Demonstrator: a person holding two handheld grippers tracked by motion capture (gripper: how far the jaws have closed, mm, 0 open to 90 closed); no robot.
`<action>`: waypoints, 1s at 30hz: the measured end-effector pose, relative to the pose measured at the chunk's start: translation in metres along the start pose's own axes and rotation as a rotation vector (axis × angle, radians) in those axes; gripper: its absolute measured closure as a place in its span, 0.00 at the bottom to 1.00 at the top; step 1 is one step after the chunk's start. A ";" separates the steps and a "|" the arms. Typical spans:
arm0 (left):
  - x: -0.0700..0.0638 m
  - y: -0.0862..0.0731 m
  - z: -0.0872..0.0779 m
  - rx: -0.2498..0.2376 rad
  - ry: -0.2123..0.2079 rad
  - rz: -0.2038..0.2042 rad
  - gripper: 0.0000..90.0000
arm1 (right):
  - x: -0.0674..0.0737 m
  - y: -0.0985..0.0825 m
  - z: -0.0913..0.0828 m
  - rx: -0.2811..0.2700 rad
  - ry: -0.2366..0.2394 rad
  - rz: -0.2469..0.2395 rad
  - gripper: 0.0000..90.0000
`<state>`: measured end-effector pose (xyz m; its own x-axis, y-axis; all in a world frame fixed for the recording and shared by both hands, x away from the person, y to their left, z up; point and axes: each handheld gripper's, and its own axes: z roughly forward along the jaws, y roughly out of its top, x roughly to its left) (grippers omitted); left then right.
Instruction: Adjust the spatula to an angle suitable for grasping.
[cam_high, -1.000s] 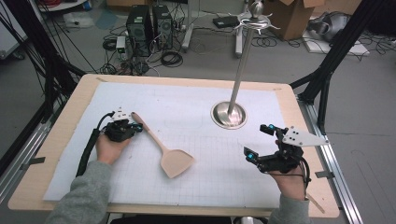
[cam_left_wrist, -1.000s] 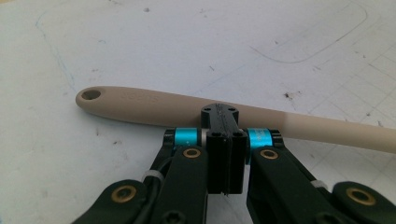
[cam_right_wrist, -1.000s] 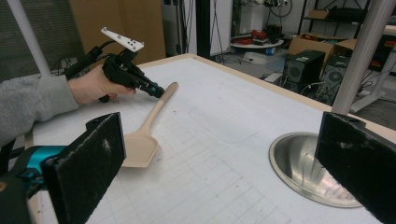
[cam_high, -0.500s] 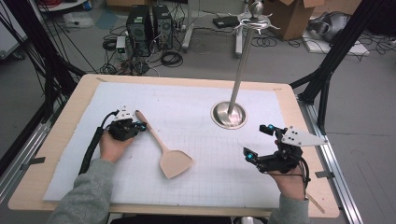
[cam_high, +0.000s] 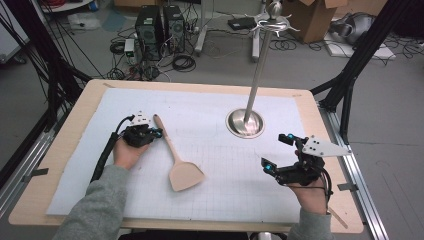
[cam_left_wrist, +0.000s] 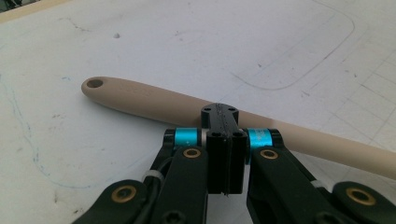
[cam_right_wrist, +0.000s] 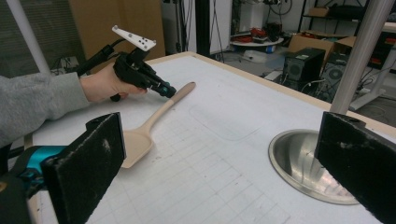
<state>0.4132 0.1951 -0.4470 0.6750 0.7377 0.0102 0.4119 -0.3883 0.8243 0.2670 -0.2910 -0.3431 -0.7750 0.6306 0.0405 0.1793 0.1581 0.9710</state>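
A light wooden spatula (cam_high: 173, 152) lies on the white mat, its handle pointing away and its blade toward the person. My left gripper (cam_high: 156, 133) is shut, jaws pressed together with nothing between them. In the left gripper view its tip (cam_left_wrist: 219, 112) rests against the side of the spatula handle (cam_left_wrist: 140, 98), a short way from the holed end. My right gripper (cam_high: 276, 151) hovers at the right side of the table, jaws wide open and empty. The right gripper view looks between those jaws (cam_right_wrist: 229, 144) toward the spatula (cam_right_wrist: 140, 140) and the left gripper (cam_right_wrist: 166, 89).
A tall metal stand rises from a round steel base (cam_high: 245, 123) on the mat, right of centre; the base (cam_right_wrist: 303, 163) lies just ahead of my right jaw. The white gridded mat (cam_high: 215, 165) covers most of the wooden table (cam_high: 60, 150).
My left gripper has slid a little to the right against the spatula handle, and the handle end has swung slightly right and away. The right gripper has stayed still.
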 end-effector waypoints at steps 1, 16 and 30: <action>0.000 0.000 -0.001 0.004 0.003 0.000 1.00 | 0.000 0.000 0.000 0.000 0.000 -0.003 0.01; -0.035 0.016 -0.020 -0.045 -0.079 0.015 1.00 | 0.002 0.001 0.000 0.001 0.003 -0.007 0.01; -0.066 0.018 -0.007 -0.020 -0.146 0.024 1.00 | 0.001 0.001 -0.002 -0.004 0.004 -0.002 0.01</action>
<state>0.3712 0.1433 -0.4286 0.7669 0.6397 -0.0511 0.3832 -0.3927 0.8360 0.2650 -0.2919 -0.3417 -0.7777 0.6273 0.0394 0.1756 0.1566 0.9719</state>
